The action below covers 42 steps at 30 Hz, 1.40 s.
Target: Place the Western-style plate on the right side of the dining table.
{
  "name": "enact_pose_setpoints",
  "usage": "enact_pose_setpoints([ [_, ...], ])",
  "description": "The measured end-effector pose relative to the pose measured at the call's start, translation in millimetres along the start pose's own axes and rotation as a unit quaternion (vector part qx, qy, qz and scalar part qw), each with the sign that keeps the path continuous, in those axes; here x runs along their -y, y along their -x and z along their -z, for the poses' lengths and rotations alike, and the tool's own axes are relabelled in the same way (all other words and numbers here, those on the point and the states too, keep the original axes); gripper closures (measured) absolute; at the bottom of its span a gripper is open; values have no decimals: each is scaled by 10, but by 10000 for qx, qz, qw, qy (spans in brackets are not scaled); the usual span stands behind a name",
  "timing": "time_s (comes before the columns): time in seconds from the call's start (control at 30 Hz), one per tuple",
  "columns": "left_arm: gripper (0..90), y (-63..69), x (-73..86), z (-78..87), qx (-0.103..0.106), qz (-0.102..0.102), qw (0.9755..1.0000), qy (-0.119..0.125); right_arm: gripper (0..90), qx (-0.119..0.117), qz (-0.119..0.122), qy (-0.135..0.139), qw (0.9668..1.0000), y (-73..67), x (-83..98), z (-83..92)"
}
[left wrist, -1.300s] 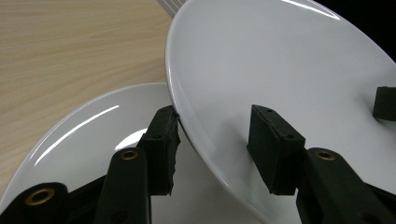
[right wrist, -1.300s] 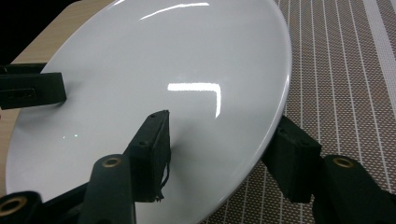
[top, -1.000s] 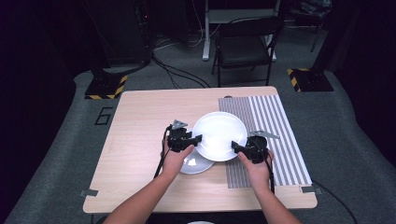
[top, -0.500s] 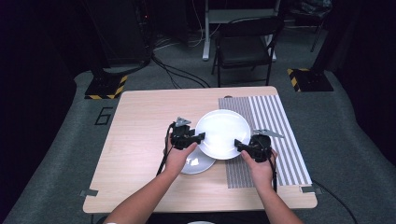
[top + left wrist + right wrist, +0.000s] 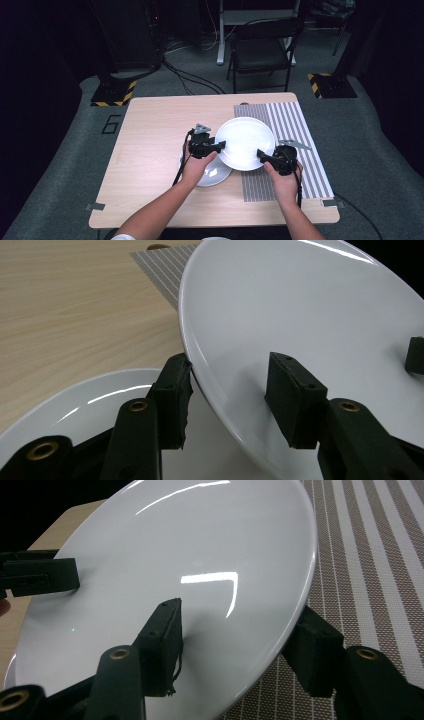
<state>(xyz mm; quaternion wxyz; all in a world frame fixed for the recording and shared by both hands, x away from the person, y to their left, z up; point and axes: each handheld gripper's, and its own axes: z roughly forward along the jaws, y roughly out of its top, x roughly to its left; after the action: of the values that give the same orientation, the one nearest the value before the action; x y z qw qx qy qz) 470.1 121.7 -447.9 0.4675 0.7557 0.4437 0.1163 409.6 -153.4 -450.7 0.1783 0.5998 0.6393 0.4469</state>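
Both grippers, left [image 5: 216,146] and right [image 5: 263,155], clamp their fingers on the large plate's [image 5: 245,140] opposite rims, face up.

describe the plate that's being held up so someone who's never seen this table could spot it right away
Find the wooden table with the striped mat on its right side. Over the mat's left edge, the large white plate is gripped by the left tool and right tool on opposite rims. Unlike the smaller plate lying flat beside it, it is bigger and lifted.
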Motion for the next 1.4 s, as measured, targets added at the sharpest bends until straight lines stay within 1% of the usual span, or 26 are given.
enact_pose_setpoints([
  [0.07, 527, 14, -5, -11, 20, 9, 10000, -4, 432, 15, -6, 11, 10000, 9, 2, 10],
  [0.13, 526, 26, -13, -25, 47, -48, 10000, -15, 432, 39, -26, 23, 10000, 28, 8, 37],
  [0.17, 527, 42, -16, -36, 55, -19, 10000, -8, 431, 51, -29, 28, 10000, 34, 10, 44],
  [0.23, 526, 68, -25, -59, 76, -51, 10000, -6, 432, 86, -20, 48, 9999, 51, 17, 66],
  [0.43, 527, 141, -47, -128, 181, -120, 9998, -50, 432, 204, -101, 81, 9997, 111, 44, 150],
  [0.53, 527, 170, -54, -160, 198, -98, 9997, -37, 432, 230, -118, 92, 9996, 134, 53, 166],
  [0.63, 528, 209, -64, -193, 235, -142, 9996, -55, 431, 274, -164, 111, 9994, 179, 71, 199],
  [0.7, 528, 220, -65, -205, 252, -118, 9996, -43, 431, 291, -171, 111, 9994, 187, 76, 208],
  [0.8, 528, 236, -72, -226, 290, -157, 9994, -58, 431, 329, -186, 124, 9992, 209, 85, 226],
  [0.83, 528, 243, -71, -236, 304, -137, 9994, -50, 431, 326, -197, 128, 9992, 218, 86, 232],
  [0.9, 529, 243, -73, -245, 311, -182, 9993, -65, 431, 345, -214, 128, 9991, 226, 91, 241],
  [0.97, 528, 254, -71, -261, 325, -163, 9993, -81, 431, 369, -204, 122, 9990, 237, 96, 249],
  [1.0, 529, 261, -72, -273, 338, -161, 9993, -67, 431, 380, -250, 121, 9989, 248, 103, 255],
  [1.1, 529, 277, -73, -296, 357, -150, 9992, -90, 430, 404, -235, 131, 9988, 271, 112, 265],
  [1.23, 529, 299, -79, -333, 402, -208, 9989, -117, 431, 445, -286, 138, 9985, 301, 125, 289],
  [1.4, 529, 341, -87, -374, 453, -212, 9987, -125, 431, 496, -323, 143, 9981, 331, 137, 318],
])
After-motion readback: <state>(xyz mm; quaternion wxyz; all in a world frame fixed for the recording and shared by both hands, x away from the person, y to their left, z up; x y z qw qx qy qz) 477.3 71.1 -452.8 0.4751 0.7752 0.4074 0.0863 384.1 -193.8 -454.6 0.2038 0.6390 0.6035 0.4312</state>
